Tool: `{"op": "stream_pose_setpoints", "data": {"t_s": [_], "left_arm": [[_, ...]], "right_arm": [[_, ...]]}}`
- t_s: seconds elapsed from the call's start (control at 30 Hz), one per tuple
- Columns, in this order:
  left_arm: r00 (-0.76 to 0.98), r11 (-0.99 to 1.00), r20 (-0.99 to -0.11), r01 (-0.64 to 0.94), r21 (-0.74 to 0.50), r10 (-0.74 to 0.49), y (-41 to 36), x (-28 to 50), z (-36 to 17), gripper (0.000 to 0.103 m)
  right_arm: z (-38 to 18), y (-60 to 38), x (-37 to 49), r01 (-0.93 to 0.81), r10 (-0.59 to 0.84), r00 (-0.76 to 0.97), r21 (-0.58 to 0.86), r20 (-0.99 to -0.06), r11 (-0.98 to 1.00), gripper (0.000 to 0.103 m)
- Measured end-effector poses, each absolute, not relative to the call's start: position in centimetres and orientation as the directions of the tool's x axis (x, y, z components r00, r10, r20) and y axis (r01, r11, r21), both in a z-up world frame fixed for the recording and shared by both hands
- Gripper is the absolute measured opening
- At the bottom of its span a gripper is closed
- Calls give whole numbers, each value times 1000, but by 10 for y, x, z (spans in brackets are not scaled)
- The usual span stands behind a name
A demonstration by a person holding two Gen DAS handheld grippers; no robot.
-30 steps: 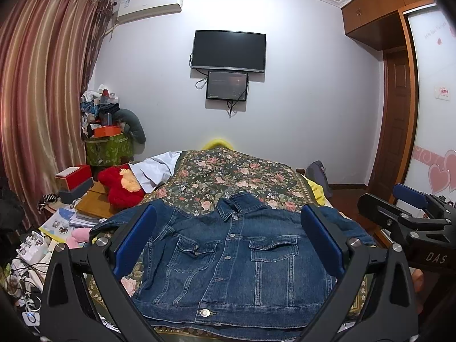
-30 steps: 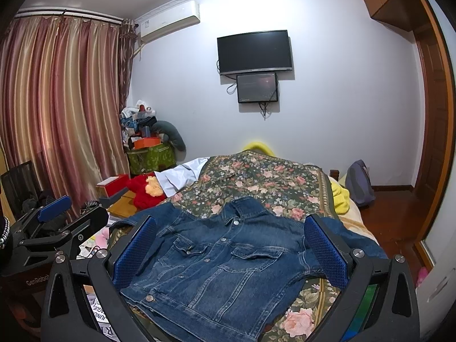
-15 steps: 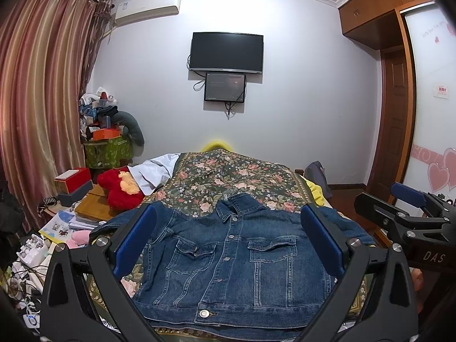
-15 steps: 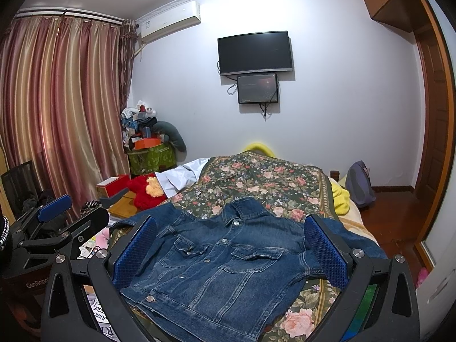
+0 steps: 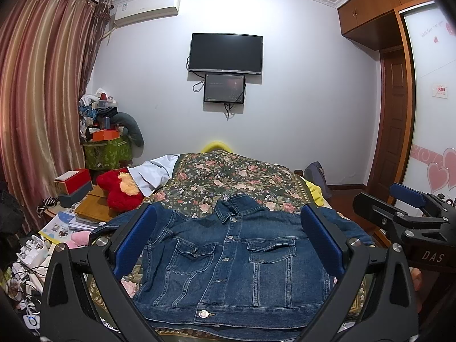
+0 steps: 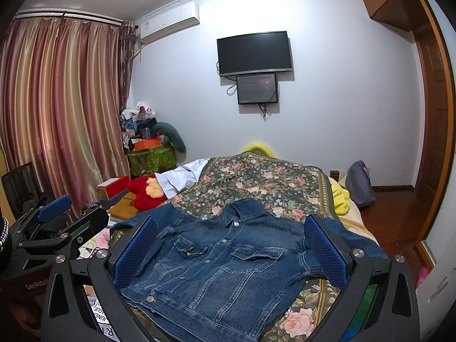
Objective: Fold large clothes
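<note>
A buttoned denim jacket (image 5: 228, 262) lies front-up and spread flat on the bed's floral bedspread (image 5: 228, 176), collar toward the far wall. The left claw (image 5: 228, 245) hangs above it, its blue pads wide apart and holding nothing. The right claw (image 5: 410, 213) shows at the right edge. A red plush toy (image 5: 119, 191) sits left of the bed.

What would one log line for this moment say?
stage: before first fold | denim jacket: flat, buttoned, on floral bedspread | left gripper: open, empty | right gripper: open, empty
</note>
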State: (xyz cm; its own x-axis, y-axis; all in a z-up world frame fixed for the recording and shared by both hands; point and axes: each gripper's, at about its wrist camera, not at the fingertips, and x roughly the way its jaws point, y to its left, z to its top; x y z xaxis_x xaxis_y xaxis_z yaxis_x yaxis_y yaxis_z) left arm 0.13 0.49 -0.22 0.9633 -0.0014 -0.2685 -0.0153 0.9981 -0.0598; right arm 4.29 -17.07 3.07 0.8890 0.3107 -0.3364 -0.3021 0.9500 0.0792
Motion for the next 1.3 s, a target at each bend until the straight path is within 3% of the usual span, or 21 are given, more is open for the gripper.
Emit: {"op": "stream_pose_setpoints", "data": {"t_s": [0.87, 1.3], "left_arm": [[954, 996, -300, -45, -74, 21, 18, 12, -10, 102], [919, 986, -378, -151, -77, 111, 60, 65, -34, 102]], "right_arm": [[26, -166, 51, -302, 311, 882, 82, -355, 950, 103], [11, -143, 105, -313, 308, 850, 60, -428, 948, 103]]}}
